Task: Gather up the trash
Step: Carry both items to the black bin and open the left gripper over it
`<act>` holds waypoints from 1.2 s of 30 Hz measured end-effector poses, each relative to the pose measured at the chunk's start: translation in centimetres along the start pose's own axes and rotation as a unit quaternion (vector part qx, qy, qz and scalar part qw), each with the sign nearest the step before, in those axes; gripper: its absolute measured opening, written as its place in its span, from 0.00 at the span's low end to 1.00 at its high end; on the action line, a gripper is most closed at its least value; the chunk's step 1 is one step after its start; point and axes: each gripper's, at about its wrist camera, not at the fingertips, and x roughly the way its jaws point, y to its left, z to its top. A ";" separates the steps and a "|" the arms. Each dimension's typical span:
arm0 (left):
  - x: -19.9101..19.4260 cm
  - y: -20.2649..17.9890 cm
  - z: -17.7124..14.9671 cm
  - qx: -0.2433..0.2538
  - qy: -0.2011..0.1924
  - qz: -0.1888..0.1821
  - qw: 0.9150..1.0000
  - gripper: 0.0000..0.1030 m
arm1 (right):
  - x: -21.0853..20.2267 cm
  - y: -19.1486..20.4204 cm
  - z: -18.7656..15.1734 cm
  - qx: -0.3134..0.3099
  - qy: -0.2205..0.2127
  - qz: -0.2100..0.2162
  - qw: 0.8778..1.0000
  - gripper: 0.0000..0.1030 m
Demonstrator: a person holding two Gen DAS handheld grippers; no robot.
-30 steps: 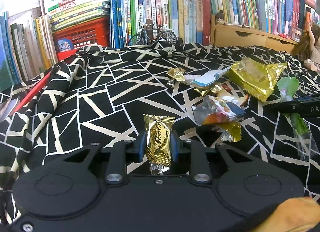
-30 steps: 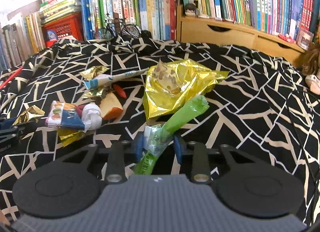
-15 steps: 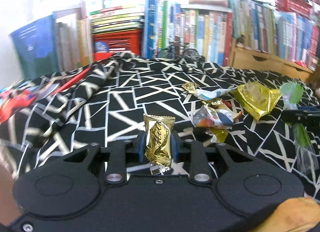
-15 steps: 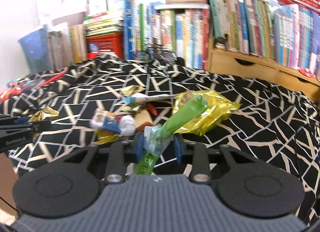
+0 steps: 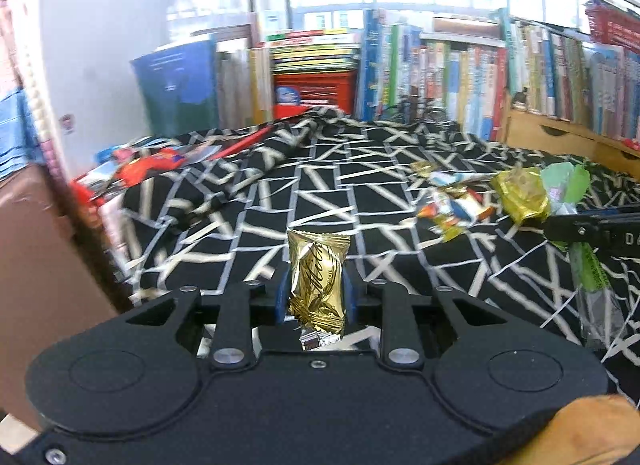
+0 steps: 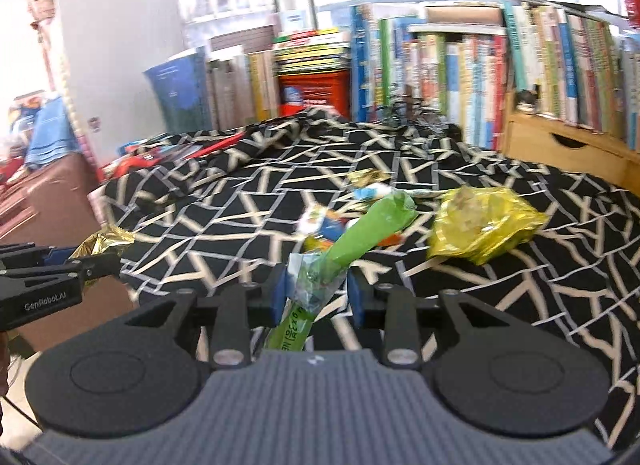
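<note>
Left gripper [image 5: 316, 291] has its fingers [image 5: 282, 293] pinched tight on a gold chocolate wrapper [image 5: 318, 281], which stands upright between the blue pads with its crimped bottom end poking out below. Over on the other side, the right gripper [image 6: 316, 295] is closed on a green plastic wrapper [image 6: 352, 243], a long tube thing that sticks up and leans to the right, with its printed end hanging under the fingers. From the left camera you can see the right gripper's arm [image 5: 596, 227] coming in from the right edge with that same green wrapper drooping down off it.

Both are held up above a worktop covered with a black cloth with white crisscross lines [image 6: 520, 285]. The rest of the trash is still lying on it: a crumpled yellow foil bag [image 6: 484, 227] off to the right, and a little heap of smaller wrappers [image 5: 452, 205], white, blue, orange and gold, just beside it to the left.

As for containers, there's a red plastic crate [image 5: 314, 87] at the back wedged among the books [image 6: 480, 85], contents too blurry to tell. A wooden drawer unit [image 6: 568, 145] sits back right under more books.
</note>
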 end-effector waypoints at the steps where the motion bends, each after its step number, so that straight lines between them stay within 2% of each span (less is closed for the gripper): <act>1: -0.4 0.4 -0.3 -0.004 0.002 0.009 1.000 0.26 | 0.0 0.3 -0.2 -0.003 0.002 0.006 1.000 0.36; 7: -2.9 3.8 -2.3 -0.030 -0.001 0.042 0.999 0.28 | 0.6 2.7 -0.9 -0.010 0.015 0.042 0.999 0.36; 11: -3.5 6.7 -3.6 -0.046 0.007 0.050 0.998 0.28 | 1.4 5.5 -0.9 -0.031 0.017 0.058 0.998 0.36; 16: -3.6 10.4 -4.7 -0.026 0.019 0.025 0.999 0.28 | 1.7 9.4 -1.2 -0.031 0.007 0.057 0.998 0.36; 19: -3.3 13.3 -5.0 -0.048 0.020 0.012 0.999 0.28 | 1.5 11.5 -1.4 -0.039 -0.007 0.044 0.998 0.36; 22: -2.5 15.6 -5.1 -0.025 0.020 0.017 0.999 0.28 | 2.1 13.5 -1.4 -0.040 -0.002 0.036 0.999 0.36; 26: -0.9 19.1 -5.2 -0.036 0.032 0.007 0.999 0.28 | 3.1 15.9 -1.7 -0.043 0.002 0.024 0.999 0.36; 36: 3.6 23.0 -5.7 0.008 0.074 -0.048 0.996 0.29 | 6.1 21.6 -2.0 -0.034 0.002 0.007 0.999 0.36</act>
